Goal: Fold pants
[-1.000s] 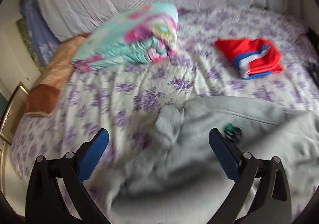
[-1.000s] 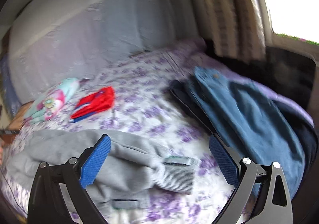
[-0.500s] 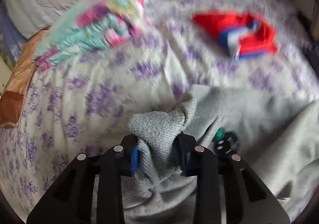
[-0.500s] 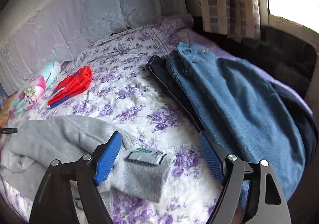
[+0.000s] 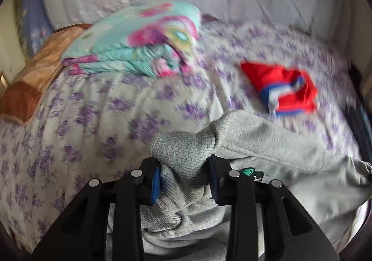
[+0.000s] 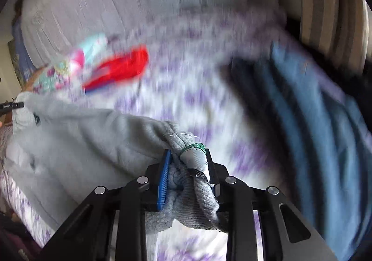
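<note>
The grey pants (image 5: 274,144) lie across the near part of the bed (image 5: 97,107), stretched between the two grippers. The left gripper (image 5: 184,179) has its jaws clamped on a ribbed knit band at one end of the pants; the band bunches up between the blue pads (image 5: 155,182) and pokes out ahead of them, with more grey cloth crumpled under the fingers. A small green logo (image 5: 247,170) on the pants sits just beside the right-hand finger. The right gripper (image 6: 186,172) is likewise closed tight on the other ribbed end, which carries a green-edged label (image 6: 194,146) right at the fingertips; from there the grey cloth runs off to the left. Farther back on the flowered bedspread lie a folded turquoise-and-pink quilt (image 5: 139,47) and a folded red garment (image 5: 282,89), both well apart from the pants. Blue jeans (image 6: 309,121), heavily blurred, lie to the right of the right gripper
</note>
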A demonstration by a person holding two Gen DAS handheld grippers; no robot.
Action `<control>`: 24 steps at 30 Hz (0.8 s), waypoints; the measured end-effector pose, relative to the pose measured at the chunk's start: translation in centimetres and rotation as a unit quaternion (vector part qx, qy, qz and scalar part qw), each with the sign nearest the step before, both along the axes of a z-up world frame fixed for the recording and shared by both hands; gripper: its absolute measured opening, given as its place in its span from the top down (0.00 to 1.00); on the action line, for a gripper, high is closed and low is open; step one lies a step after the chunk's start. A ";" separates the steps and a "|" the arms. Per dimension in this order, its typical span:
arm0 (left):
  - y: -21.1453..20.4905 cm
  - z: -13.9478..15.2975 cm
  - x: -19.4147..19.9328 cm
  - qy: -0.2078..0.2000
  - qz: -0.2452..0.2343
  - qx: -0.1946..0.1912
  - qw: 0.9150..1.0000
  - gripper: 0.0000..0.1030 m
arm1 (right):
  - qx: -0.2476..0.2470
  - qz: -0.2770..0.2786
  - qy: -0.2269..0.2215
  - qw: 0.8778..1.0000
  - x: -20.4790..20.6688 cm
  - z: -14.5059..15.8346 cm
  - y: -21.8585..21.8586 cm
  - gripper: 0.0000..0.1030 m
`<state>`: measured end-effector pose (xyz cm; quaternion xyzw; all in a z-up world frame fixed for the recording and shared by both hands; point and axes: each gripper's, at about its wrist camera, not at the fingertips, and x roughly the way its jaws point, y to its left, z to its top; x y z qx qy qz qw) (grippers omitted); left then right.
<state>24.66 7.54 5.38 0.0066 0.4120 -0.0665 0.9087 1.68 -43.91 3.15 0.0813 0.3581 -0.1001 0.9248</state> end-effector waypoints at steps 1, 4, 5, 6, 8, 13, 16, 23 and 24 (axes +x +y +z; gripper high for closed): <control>0.5 0.6 0.0 -0.009 0.008 -0.006 1.000 0.68 | -0.019 0.006 -0.023 1.000 0.4 1.6 0.1 0.73; 2.2 2.3 0.5 -0.033 0.037 -0.012 0.999 0.67 | -0.060 0.026 -0.060 0.996 3.5 4.7 0.1 0.73; 2.7 2.4 1.2 -0.037 0.055 -0.012 0.998 0.65 | -0.056 0.033 -0.064 0.996 5.4 5.1 -0.2 0.71; 2.9 2.2 2.0 -0.035 0.066 -0.008 0.997 0.63 | -0.051 0.035 -0.061 0.996 7.3 5.1 -0.5 0.64; 3.1 0.2 4.9 -0.020 0.098 0.019 0.995 0.55 | -0.066 0.025 -0.053 0.996 12.0 3.4 -1.1 0.27; 5.2 -5.9 9.1 0.084 0.158 0.105 0.978 0.47 | -0.122 -0.034 0.014 0.992 16.1 -1.6 -0.5 0.18; 7.1 -3.6 6.8 0.063 0.147 0.076 0.984 0.46 | -0.093 -0.023 -0.025 0.995 10.9 0.2 0.1 0.15; 9.2 -0.2 -3.7 0.057 0.103 0.092 0.989 0.24 | -0.038 0.014 -0.007 0.999 -1.5 -0.1 3.5 0.05; 9.5 -0.6 -4.8 0.065 0.099 0.092 0.989 0.24 | -0.025 0.018 -0.002 1.000 -2.8 -0.7 4.3 0.05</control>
